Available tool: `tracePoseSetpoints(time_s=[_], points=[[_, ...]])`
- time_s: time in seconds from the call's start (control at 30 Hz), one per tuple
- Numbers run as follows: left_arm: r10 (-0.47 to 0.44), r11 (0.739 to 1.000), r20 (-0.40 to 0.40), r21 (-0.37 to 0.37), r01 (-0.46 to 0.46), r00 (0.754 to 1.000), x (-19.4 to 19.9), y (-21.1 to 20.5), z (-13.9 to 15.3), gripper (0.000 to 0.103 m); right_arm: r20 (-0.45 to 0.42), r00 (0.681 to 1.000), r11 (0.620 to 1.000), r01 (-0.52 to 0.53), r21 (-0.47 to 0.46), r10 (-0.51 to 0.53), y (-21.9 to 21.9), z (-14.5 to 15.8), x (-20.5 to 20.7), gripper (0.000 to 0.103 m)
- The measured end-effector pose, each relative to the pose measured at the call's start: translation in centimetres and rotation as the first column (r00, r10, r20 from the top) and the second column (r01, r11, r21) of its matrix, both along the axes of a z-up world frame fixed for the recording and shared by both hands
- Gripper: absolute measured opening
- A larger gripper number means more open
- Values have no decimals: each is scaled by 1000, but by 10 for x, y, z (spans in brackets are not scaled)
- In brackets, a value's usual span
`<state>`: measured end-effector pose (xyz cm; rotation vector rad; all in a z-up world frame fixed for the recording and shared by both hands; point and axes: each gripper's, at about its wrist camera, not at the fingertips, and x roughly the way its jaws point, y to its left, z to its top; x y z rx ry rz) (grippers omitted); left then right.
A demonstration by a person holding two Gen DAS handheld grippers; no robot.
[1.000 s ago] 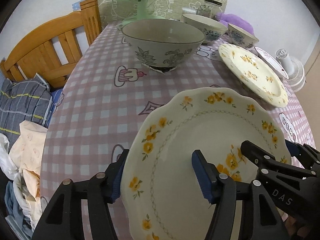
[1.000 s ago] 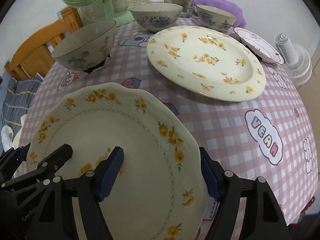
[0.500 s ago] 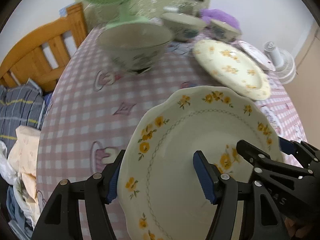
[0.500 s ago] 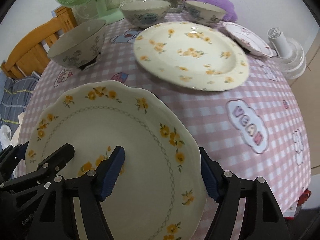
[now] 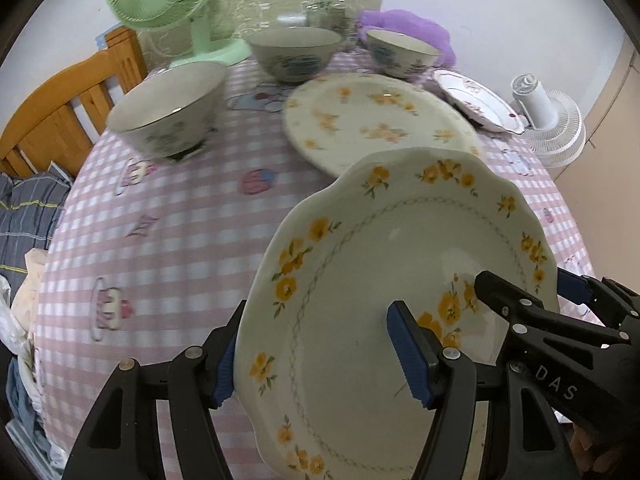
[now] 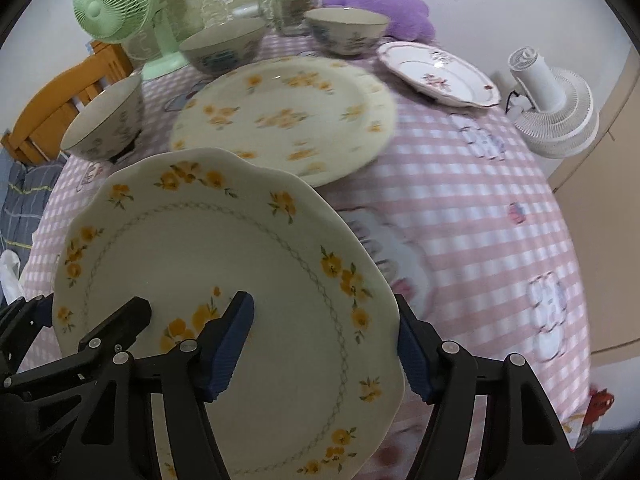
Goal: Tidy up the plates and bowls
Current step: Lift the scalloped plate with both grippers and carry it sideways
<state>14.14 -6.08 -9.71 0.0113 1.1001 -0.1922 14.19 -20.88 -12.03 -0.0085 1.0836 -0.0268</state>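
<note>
Both grippers hold one scalloped cream plate with yellow flowers (image 5: 400,264) (image 6: 224,264) above the near side of the pink checked table (image 5: 160,232). My left gripper (image 5: 316,356) is shut on its left rim. My right gripper (image 6: 324,344) is shut on its right rim. A larger yellow-flowered plate (image 5: 372,120) (image 6: 280,116) lies on the table just beyond. Three patterned bowls (image 5: 164,112) (image 5: 294,52) (image 5: 400,52) and a small pink-flowered plate (image 6: 438,72) stand further back.
A green fan (image 5: 168,4), a glass jar (image 6: 292,0) and a purple cloth (image 6: 380,4) are at the table's back. A white fan (image 6: 552,108) sits at the right edge. A wooden chair (image 5: 60,116) stands to the left.
Both grippers have carried the scalloped plate up and to the right, toward the larger yellow-flowered plate. The grip on both rims is unchanged.
</note>
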Motion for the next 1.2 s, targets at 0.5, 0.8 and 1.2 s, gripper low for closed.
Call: tracePoseSetpoints(time_s=[0.5, 0.8, 1.2], points=[[-47, 999, -1, -11, 47, 999, 24, -118, -9, 71, 8, 999, 999, 51, -16, -51, -118, 6, 10, 69], [-39, 999, -29, 13, 39, 999, 36, -148, -24, 70, -14, 998, 998, 60, -13, -60, -151, -5, 21, 68], [-26, 999, -22, 27, 27, 999, 42, -148, -16, 73, -27, 998, 998, 65, 8, -65, -158, -6, 29, 67]])
